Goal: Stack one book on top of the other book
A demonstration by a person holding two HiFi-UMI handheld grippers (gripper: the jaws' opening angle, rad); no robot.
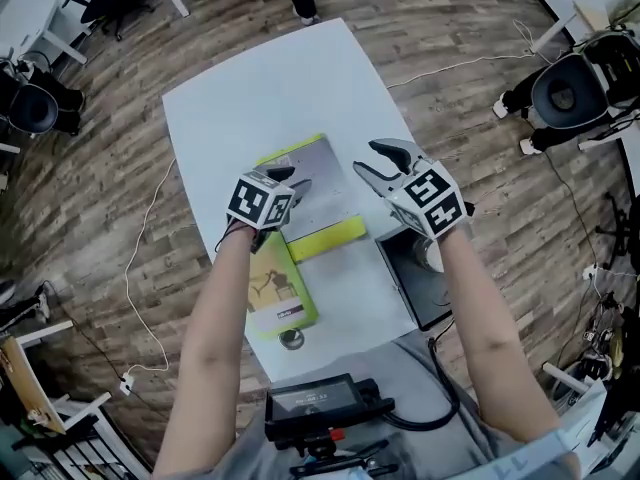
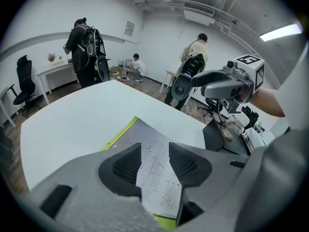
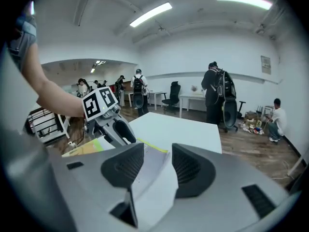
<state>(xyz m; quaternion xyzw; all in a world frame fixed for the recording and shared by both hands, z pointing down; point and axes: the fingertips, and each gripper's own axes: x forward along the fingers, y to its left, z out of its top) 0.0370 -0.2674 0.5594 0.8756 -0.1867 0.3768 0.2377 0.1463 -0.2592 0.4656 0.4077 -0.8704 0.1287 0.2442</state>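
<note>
**A:** Materials first, pls. What lies on the table (image 1: 225,108)?

**B:** The table is white, smooth and rectangular. There are two books on it. The grey book (image 1: 318,173) lies flat about mid-table. It has a pale cover w/ fine dark speckled print and a yellow-green border. The green book (image 1: 283,293) has a yellow-green cover w/ a picture and lies nearer to the person, close to the table edge. A bright yellow-green strip (image 1: 326,240) shows btw. them, and I cannot tell which book it belongs to.

**A:** And the grippers?

**B:** Both are grey plastic w/ curved fingers. The L gripper (image 1: 293,186) hovers over the near-left corner of the grey book, fingers spread, pinching nothing. In its own view the dark ribbed pads (image 2: 126,164) stand apart, and only the printed cover shows in the gap. The R gripper (image 1: 372,160) is near the right edge of that book, also spread and empty.

**A:** What is hidden or unclear?

**B:** The L forearm covers part of the green book. The place where the books meet is behind the L gripper, so I cannot tell if they overlap. A flat black thing (image 1: 405,268) sits partly under the R wrist, kind unclear. A small round thing (image 1: 291,339) at the near edge is too small to identify.
</note>
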